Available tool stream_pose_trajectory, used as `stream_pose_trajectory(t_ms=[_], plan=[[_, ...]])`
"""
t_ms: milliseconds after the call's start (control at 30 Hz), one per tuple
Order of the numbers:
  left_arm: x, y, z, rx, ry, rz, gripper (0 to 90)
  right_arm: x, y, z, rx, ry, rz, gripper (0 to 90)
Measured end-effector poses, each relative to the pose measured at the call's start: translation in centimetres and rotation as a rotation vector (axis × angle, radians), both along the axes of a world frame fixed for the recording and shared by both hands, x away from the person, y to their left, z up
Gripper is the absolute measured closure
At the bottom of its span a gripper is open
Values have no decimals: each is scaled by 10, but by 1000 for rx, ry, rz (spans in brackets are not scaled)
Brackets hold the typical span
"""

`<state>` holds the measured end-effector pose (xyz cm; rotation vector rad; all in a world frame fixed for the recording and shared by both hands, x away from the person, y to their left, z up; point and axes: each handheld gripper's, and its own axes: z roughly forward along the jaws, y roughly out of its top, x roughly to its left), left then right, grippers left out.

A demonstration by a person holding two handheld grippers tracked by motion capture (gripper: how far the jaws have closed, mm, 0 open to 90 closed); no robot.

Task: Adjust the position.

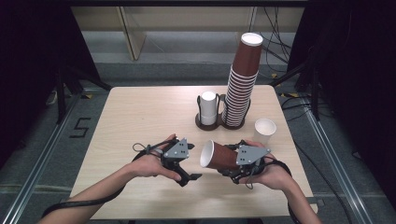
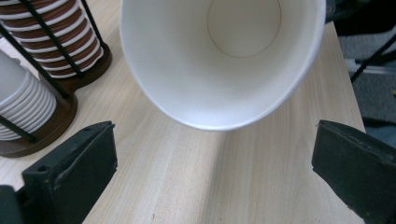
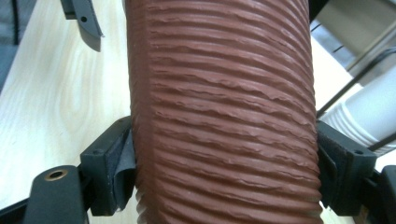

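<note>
Cup lies clamped sideways in your right gripper at lower centre; keep it level, and bring the wide-open left gripper squarely onto its rim.

this looks like a lab or test room set up for recording, not a home or café. a plain light wooden table stands alone on a grey floor, with metal rails running along the floor on both sides of it and a number marked in tape on the floor off to the left gripper's outer side. black curtains close off both flanks, and loose cables lie on the floor beyond the table's far edge, well ahead of the right gripper.
</note>
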<state>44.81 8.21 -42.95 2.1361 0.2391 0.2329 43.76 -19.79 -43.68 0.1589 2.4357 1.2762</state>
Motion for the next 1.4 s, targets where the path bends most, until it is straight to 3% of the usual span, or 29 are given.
stream_pose_trajectory(t_ms=[100,133,200,333,433,767,833,933,1133,1167,1267,1300,1400], plan=[[2,3,2,-32,2,19,0,0,-3,-3,44,-16,-29,201],[2,3,2,-39,-4,22,0,-2,-3,-5,54,3,-47,201],[2,4,3,-58,-2,30,0,0,-4,-7,78,-34,-64,200],[1,5,4,-65,0,31,0,-1,-5,-12,134,-23,-115,200],[1,5,5,-83,2,36,0,-1,-4,-13,157,-49,-132,200],[5,1,15,-147,38,61,0,-2,1,-16,182,-50,-148,200],[6,1,16,-166,57,62,0,-2,1,-16,187,-69,-145,199],[9,0,16,-182,77,64,0,-4,3,-16,193,-61,-143,200],[13,-3,17,-178,96,59,0,-7,10,-17,188,-62,-126,200],[13,-4,17,-171,96,61,0,-6,11,-17,182,-82,-115,200],[15,-6,18,-166,100,57,0,-8,14,-16,190,-62,-115,200],[15,-7,18,-165,96,55,0,-8,14,-16,185,-79,-109,200],[17,-8,19,-167,104,43,0,-9,16,-15,185,-72,-105,200]])
